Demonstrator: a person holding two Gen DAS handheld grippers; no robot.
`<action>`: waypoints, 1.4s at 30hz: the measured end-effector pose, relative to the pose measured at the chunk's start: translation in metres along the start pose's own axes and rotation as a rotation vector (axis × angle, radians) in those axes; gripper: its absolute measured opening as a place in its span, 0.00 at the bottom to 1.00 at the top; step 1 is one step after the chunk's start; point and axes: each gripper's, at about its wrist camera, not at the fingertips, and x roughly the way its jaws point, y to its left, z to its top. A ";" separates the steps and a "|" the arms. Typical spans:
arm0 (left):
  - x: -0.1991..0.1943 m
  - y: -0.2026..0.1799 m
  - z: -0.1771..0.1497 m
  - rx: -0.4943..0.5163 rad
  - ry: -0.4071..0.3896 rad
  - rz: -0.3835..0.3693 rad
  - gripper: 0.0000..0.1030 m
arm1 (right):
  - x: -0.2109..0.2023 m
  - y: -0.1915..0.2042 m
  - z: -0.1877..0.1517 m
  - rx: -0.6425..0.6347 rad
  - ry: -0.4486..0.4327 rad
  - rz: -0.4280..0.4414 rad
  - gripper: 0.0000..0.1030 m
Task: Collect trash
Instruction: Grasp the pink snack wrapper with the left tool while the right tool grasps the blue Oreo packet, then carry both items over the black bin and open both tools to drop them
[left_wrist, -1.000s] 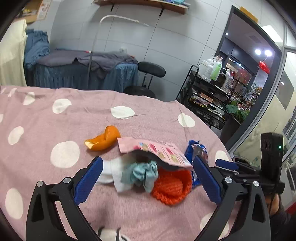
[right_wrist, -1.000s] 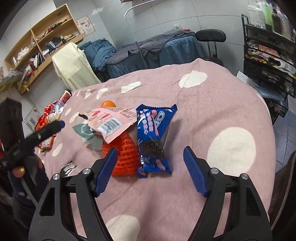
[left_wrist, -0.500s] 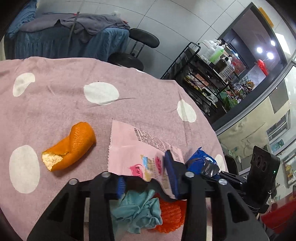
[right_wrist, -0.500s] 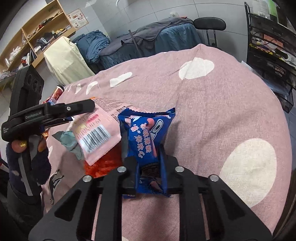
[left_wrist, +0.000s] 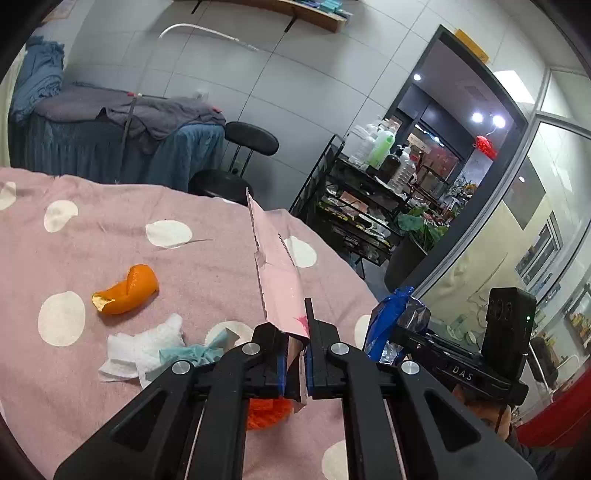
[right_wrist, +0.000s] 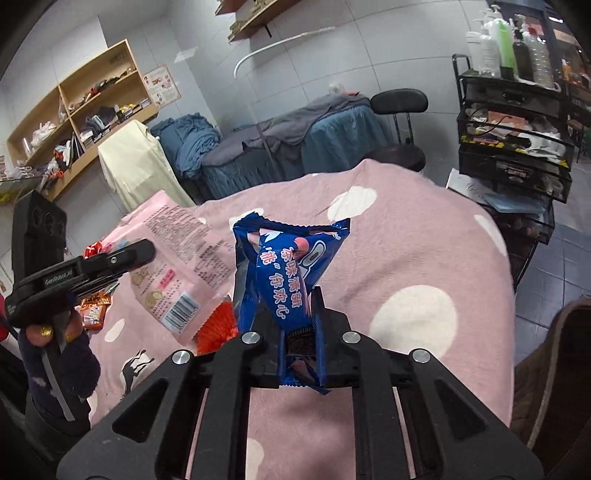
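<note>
Pink polka-dot bedspread (left_wrist: 207, 266) carries the litter. Left gripper (left_wrist: 295, 363) has just clamped the pink foil snack packet (left_wrist: 277, 280); right gripper (right_wrist: 301, 343) has just clamped the blue biscuit wrapper (right_wrist: 288, 280). Both are lifted near the bedspread's right edge. Next: find a bin, none visible.

You can read white Chinese characters "你欢心" on the blue snack wrapper (right_wrist: 291, 291), and "DAS" on the right gripper (left_wrist: 461, 376); the pink packet (right_wrist: 177, 258) bears a barcode and print too small to read

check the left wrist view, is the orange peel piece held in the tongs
No, the curled orange peel piece lies on the pink spotted cloth, apart from the tongs.
</note>
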 end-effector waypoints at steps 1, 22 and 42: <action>-0.003 -0.006 -0.003 0.014 -0.007 0.003 0.07 | -0.008 -0.002 -0.002 0.002 -0.009 0.002 0.13; -0.019 -0.102 -0.064 0.160 -0.089 -0.029 0.07 | -0.114 -0.056 -0.063 0.119 -0.115 -0.061 0.13; 0.021 -0.165 -0.087 0.178 -0.022 -0.180 0.07 | -0.162 -0.152 -0.104 0.293 -0.163 -0.350 0.13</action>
